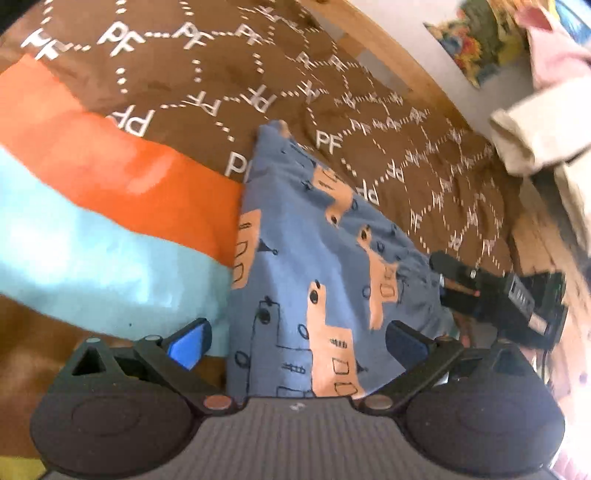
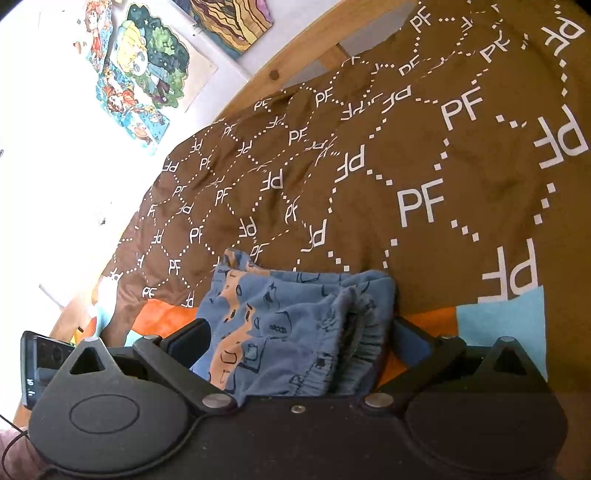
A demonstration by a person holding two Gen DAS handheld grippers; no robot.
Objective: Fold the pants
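Blanket: a brown blanket (image 1: pixel 207 74) printed with white "PF" letters and dotted hexagons covers the bed and fills most of both views.
Bed frame: a wooden bed frame (image 1: pixel 373 33) runs along the far edge of the blanket, against a pale wall.
Colour bands: an orange band (image 1: pixel 110 162) and a light blue band (image 1: pixel 92 266) lie side by side on the bedding, touching the pants' left edge in the left wrist view.
Pants: the blue pants (image 1: pixel 295 258), patterned with peach shapes and black line drawings, lie on the blanket between the two grippers; the gathered waistband (image 2: pixel 343 332) bunches up close to the right gripper.
Left gripper: the left gripper (image 1: pixel 295 343) has its fingers spread wide, with pants fabric lying between them and nothing pinched.
Right gripper: the right gripper (image 2: pixel 299 343) is likewise spread wide, its fingers on either side of the bunched waistband without clamping it; its black body also shows in the left wrist view, at the pants' far side.
Clothing: beige and pink clothing (image 1: pixel 535 122) hangs beyond the bed, well apart from the pants.
Wall pictures: colourful drawings (image 2: pixel 144 77) are pinned on the wall.
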